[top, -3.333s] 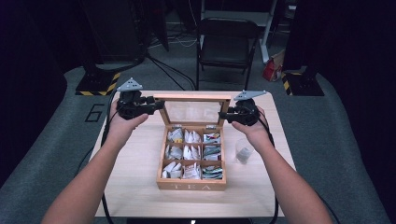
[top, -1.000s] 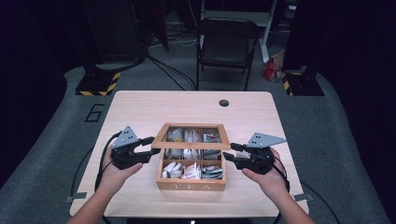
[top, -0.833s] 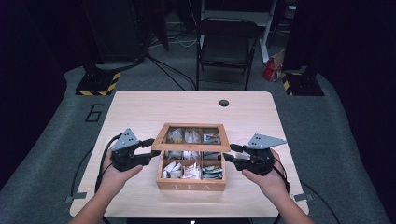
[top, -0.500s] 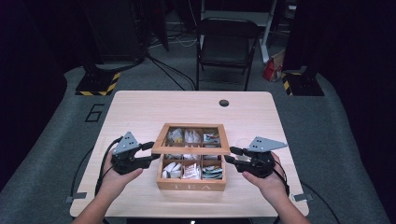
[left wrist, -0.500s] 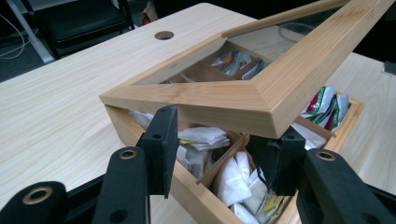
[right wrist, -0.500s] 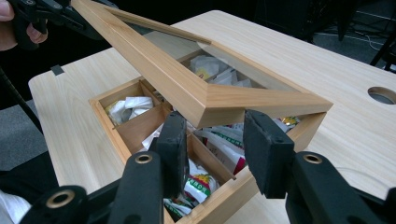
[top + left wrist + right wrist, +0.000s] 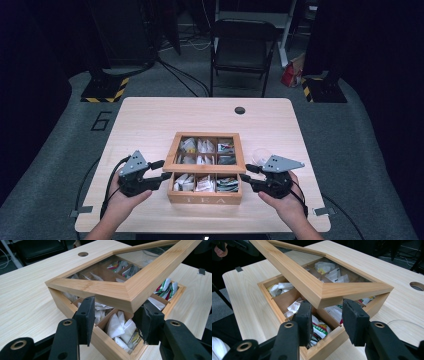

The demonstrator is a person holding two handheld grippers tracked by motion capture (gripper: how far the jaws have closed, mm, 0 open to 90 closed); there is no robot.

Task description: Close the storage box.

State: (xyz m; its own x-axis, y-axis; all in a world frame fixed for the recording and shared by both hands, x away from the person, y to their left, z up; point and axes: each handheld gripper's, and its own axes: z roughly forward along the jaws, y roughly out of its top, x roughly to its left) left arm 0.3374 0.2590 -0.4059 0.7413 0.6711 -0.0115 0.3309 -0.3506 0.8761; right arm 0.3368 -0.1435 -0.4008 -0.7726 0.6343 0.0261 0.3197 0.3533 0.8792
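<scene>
Since the earlier pictures, the glass lid has come far down over the tea box, and both your hands have dropped toward the near edge of the counter with it.

From the high view, your left hand-held gripper sits at the lid's left front corner and your right hand-held gripper at its right front corner. You hold one corner each so the lid comes down level and does not slam. A clear round thing just behind your right hand-held gripper is hard to make out.

In the left gripper view, the lid's corner sits between your two black pads, tilted, with a gap under it. White tea bags lie right below. The pads stand partly apart at the corner's two sides. You cannot tell if they press the wood or only guide it.

In the right gripper view, the other corner hangs just above the pads, which stand part way apart after closing a little just now. It looks like the wood rests there, not pinched. Tea bags in the front cups are partly hidden by the lid and your jaws.
</scene>
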